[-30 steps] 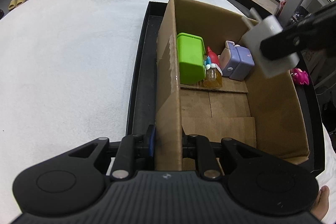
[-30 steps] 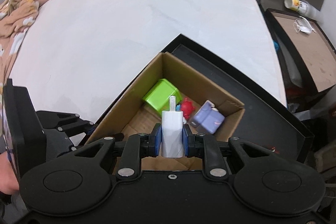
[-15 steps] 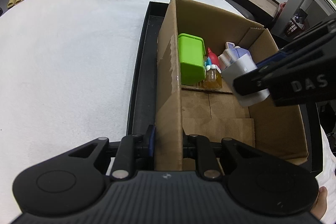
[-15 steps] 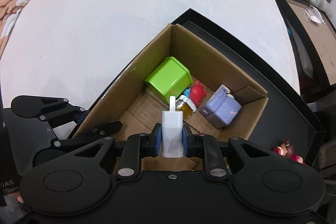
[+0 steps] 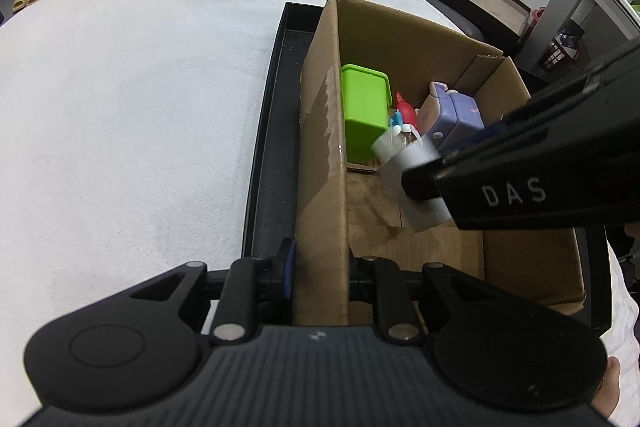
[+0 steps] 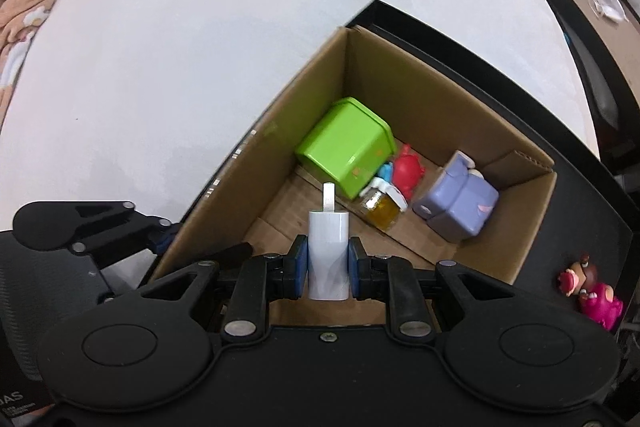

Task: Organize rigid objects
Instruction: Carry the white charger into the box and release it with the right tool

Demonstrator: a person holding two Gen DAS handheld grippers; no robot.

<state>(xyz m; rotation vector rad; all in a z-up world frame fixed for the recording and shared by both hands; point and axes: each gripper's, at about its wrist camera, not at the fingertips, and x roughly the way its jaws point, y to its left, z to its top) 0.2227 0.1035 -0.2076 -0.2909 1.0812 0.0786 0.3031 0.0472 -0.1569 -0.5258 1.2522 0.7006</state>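
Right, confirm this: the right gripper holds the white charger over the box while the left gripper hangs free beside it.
Not quite. The left gripper does not hang free: its fingers clamp the cardboard box wall, as the left wrist view shows. The right gripper does hold the white charger over the box.

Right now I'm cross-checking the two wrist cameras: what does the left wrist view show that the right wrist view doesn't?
Only the left wrist view shows the left gripper pinching the cardboard box's wall head-on, and the "DAS" lettering on the right gripper's side.

Only the right wrist view shows the pink figurines on the black tray outside the box, plus the white charger's prong sticking out in front.

Both show the charger clamped over the box, the green bin, the purple toy and the small amber bottle.
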